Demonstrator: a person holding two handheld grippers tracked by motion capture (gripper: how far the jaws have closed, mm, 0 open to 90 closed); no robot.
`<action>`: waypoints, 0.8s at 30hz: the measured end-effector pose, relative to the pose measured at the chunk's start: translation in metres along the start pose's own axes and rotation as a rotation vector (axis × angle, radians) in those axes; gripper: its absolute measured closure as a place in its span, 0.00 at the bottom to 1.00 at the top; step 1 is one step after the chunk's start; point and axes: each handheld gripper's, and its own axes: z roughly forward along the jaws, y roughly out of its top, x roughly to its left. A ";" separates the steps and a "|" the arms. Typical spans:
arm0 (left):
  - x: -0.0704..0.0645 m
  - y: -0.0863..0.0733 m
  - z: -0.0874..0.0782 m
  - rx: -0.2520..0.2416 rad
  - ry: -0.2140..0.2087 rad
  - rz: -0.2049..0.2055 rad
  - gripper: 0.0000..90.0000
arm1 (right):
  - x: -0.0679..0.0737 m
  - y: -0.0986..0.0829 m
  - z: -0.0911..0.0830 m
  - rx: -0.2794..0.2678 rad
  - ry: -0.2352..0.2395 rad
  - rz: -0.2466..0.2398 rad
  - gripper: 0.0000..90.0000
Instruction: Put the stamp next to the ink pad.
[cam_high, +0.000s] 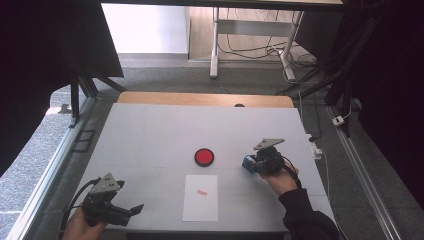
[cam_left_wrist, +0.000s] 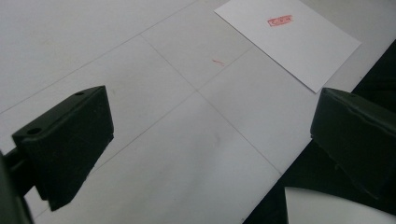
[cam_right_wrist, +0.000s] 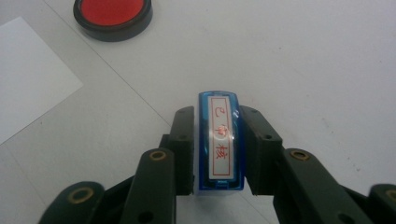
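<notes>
The right gripper (cam_right_wrist: 219, 149) has its two black jaws pressed against the long sides of a narrow blue plastic stamp with a white label printed in red characters (cam_right_wrist: 219, 140); the label faces up and the stamp sits squarely between the jaws. In the high view the right gripper (cam_high: 250, 165) holds the blue stamp (cam_high: 247, 164) just above or on the tabletop; contact with the surface cannot be determined.

Landmark: the round red ink pad in a black rim (cam_high: 204, 157), near the middle of the pale grey table (cam_high: 150, 130).

- The stamp lies to the right of the ink pad, near it but apart. In the right gripper view the ink pad (cam_right_wrist: 112, 16) is ahead and to the left of the jaws, with bare tabletop between.
- A white rectangular sheet of paper bearing a small red stamped mark (cam_high: 200, 197) lies just in front of the ink pad, towards the person. Nothing rests on it.
- The left gripper (cam_high: 134, 210) is well to the left of the ink pad and nearer the person, at the table's front edge. Its jaws stand wide apart with nothing between them. In the left gripper view the paper (cam_left_wrist: 289, 42) is beyond the jaws, with its red mark (cam_left_wrist: 280, 20) visible.

No object lies between the stamp and the ink pad or the paper.
</notes>
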 end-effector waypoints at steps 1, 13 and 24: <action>0.000 0.000 0.000 0.000 -0.002 -0.001 0.00 | 0.000 0.000 0.000 0.000 0.002 0.005 0.74; 0.000 0.000 0.000 -0.001 -0.004 -0.002 0.00 | 0.001 0.003 -0.005 -0.022 0.017 0.020 0.65; 0.001 0.000 0.000 -0.002 -0.007 -0.004 0.00 | 0.000 0.005 -0.006 -0.016 0.036 0.043 0.53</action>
